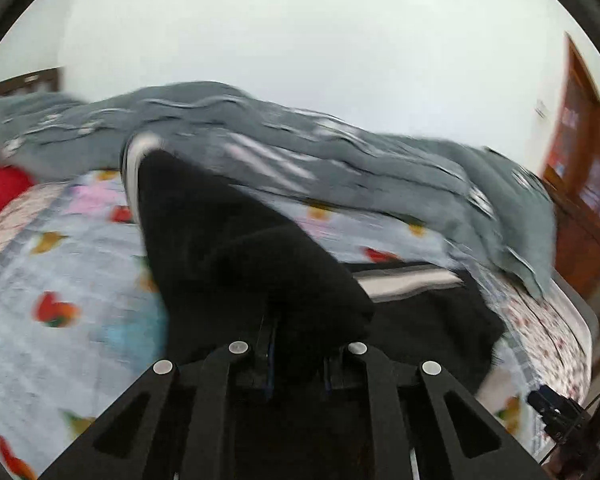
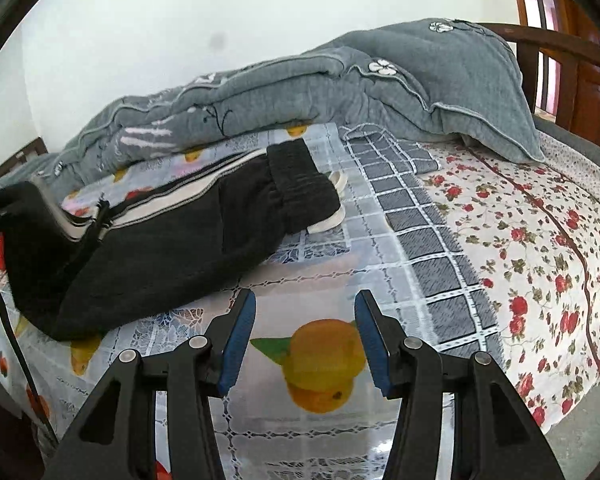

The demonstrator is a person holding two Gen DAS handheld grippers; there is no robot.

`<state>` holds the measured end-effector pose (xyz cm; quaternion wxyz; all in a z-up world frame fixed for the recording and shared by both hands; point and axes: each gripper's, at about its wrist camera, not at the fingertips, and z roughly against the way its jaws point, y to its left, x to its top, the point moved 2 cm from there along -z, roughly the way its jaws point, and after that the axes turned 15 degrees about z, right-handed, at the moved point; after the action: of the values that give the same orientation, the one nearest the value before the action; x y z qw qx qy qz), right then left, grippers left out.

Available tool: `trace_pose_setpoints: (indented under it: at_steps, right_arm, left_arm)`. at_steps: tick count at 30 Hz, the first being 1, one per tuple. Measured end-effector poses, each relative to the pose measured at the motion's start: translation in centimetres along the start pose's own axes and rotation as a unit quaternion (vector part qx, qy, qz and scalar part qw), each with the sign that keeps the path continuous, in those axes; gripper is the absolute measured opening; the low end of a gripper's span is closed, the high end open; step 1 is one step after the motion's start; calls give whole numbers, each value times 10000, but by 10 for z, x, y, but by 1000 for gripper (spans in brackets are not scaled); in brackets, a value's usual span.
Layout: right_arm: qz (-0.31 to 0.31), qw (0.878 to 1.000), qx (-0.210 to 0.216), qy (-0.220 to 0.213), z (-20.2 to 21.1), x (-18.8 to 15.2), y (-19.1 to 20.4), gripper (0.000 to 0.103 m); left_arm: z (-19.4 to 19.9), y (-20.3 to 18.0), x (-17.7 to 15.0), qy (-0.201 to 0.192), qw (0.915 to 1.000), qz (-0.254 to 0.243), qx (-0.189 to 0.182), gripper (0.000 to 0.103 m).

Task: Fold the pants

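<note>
Left wrist view, pants: the black pants [image 1: 236, 248] rise from the left gripper [image 1: 296, 340] in a lifted fold, with a white side stripe [image 1: 134, 160] showing at the far end; the picture is blurred.
Left wrist view, jaws: clenched on the black cloth, which bunches over the fingertips and hides them.
Left wrist view, surroundings: a fruit-print sheet [image 1: 60, 280] lies under the pants, a grey quilt [image 1: 340, 148] is heaped behind, and a red pillow [image 1: 0, 188] sits at the left edge.
Right wrist view, pants: the pants [image 2: 160, 240] lie across the sheet [image 2: 320, 360] with the elastic waistband [image 2: 300, 180] and a white drawstring [image 2: 332, 220] to the right; the leg end at the far left is raised off the bed.
Right wrist view, jaws: the right gripper [image 2: 306, 336] is released, its blue pads [image 2: 240, 340] apart and holding nothing, just short of the near edge of the pants.
Right wrist view, bedding: a checked cloth [image 2: 420, 232] and a floral sheet [image 2: 540, 260] lie to the right, clear of the pants.
Step in hand: probably carrying the leg end over toward the waistband.
Doing it well: the left grip should stay firm and travel high enough that the cloth does not drag, then land with its edges matched to the waistband; the right gripper could pin the body of the pants to stop it sliding.
</note>
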<state>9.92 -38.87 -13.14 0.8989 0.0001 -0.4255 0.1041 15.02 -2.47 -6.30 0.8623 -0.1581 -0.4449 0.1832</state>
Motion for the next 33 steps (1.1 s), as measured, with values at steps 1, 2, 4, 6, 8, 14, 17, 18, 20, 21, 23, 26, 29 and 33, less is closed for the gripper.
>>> trace_pose_setpoints:
  at_steps: [1, 2, 4, 6, 8, 14, 17, 18, 20, 21, 23, 26, 29, 33]
  right_arm:
    - [50, 10000, 7, -3, 1, -1, -1, 51]
    - [131, 9999, -8, 3, 2, -2, -2, 51]
    - [204, 9998, -2, 10, 4, -5, -3, 51]
    - [248, 9997, 61, 17, 6, -11, -4, 51]
    - [220, 9997, 130, 28, 9, -17, -7, 51]
    - [94, 9991, 418, 67, 6, -26, -11, 51]
    - [29, 9982, 593, -12, 3, -19, -7, 51]
    - [16, 9978, 668, -53, 2, -15, -5, 51]
    - [-8, 9960, 876, -147, -2, -5, 4, 51]
    - [-19, 9951, 972, -179, -4, 0, 9, 51]
    - [-37, 9925, 1203, -211, -10, 12, 24, 51]
    - [-103, 9869, 1592, -226, -25, 30, 47, 52]
    - [-201, 9812, 1920, -62, -49, 43, 70, 52]
    - [-362, 9815, 1814, 503, -90, 43, 92, 52]
  left_arm:
    - [-13, -19, -12, 146, 9998, -85, -70, 15]
    - [-20, -30, -23, 259, 9995, -138, -111, 14]
    - [-45, -54, -49, 595, 9977, -266, -202, 14]
    - [-72, -71, -78, 1049, 9935, -388, -214, 15]
    - [-84, -78, -101, 1452, 9882, -444, -209, 15]
    - [-59, -81, -107, 1812, 9765, -683, -948, 53]
    - [-18, -66, -98, 1516, 9774, -834, -1215, 64]
    - [-4, -60, -96, 1288, 9796, -989, -1188, 66]
    - [16, -48, -92, 884, 9832, -1214, -1040, 67]
    - [30, -34, -90, 624, 9858, -1311, -841, 70]
    - [40, -19, -83, 319, 9887, -1377, -504, 70]
    - [55, 28, -75, 199, 9937, -1089, -200, 78]
    - [51, 68, -77, 509, 9965, -662, -106, 80]
    - [36, 100, -91, 974, 9948, -197, -219, 80]
